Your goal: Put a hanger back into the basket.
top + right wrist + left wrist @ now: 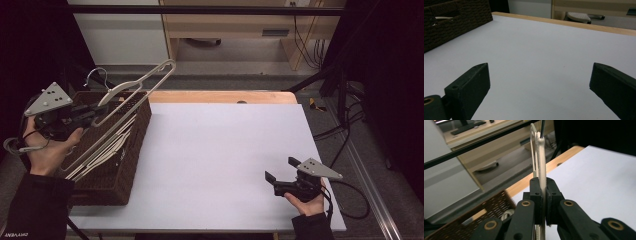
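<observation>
A cream plastic clothes hanger (pixel 145 80) is lifted above the dark woven basket (pixel 131 150) at the table's left, its far end pointing up and right. My left gripper (pixel 97 114) is shut on the hanger near its hook; in the left gripper view the hanger (pixel 541 162) stands edge-on, pinched between the two black pads of the left gripper (pixel 543 195). Several more cream hangers (pixel 107 145) lie in the basket. My right gripper (pixel 280 169) rests low at the table's front right, open, and the right gripper (pixel 539 82) has bare tabletop between its jaws.
The white tabletop (pixel 220 160) spreads between basket and right hand, with a wooden strip (pixel 220 96) along its far edge. A black bar (pixel 210 10) crosses overhead at the back. Cables (pixel 350 125) trail on the floor to the right. The basket corner (pixel 456 22) sits far left in the right gripper view.
</observation>
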`<action>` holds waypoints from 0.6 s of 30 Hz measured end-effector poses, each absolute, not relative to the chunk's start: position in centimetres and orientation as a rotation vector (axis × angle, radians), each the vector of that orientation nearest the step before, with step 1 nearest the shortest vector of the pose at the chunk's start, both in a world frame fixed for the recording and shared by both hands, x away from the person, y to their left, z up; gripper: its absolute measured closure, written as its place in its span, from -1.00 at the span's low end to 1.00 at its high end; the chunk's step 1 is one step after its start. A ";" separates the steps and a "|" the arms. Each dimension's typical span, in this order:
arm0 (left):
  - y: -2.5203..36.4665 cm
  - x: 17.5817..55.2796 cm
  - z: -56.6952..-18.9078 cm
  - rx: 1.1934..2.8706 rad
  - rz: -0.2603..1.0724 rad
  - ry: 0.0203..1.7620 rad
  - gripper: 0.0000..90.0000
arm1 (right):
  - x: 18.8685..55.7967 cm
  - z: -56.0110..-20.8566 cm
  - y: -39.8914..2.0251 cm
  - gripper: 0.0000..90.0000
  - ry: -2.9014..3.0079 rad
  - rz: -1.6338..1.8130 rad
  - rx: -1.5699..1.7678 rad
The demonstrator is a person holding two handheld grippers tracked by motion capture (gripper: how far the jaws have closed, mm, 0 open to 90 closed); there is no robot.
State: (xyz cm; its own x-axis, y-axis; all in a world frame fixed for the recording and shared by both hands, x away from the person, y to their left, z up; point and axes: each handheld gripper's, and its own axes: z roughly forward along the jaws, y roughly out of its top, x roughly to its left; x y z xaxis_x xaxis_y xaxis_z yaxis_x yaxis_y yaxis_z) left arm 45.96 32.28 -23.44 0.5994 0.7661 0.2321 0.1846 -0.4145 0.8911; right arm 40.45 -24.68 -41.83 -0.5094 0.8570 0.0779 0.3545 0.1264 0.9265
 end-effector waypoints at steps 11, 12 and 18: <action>36.5 47.9 -26.5 1.930 0.834 0.808 0.91 | 40.5 -41.9 -24.6 -0.92 1.932 1.366 1.175; 36.7 47.9 -26.7 1.930 0.833 0.813 0.91 | 40.5 -41.9 -24.6 -0.92 1.932 1.365 1.169; 38.4 48.5 -28.5 1.945 0.874 0.839 0.91 | 40.5 -42.0 -24.5 -0.91 1.943 1.365 1.165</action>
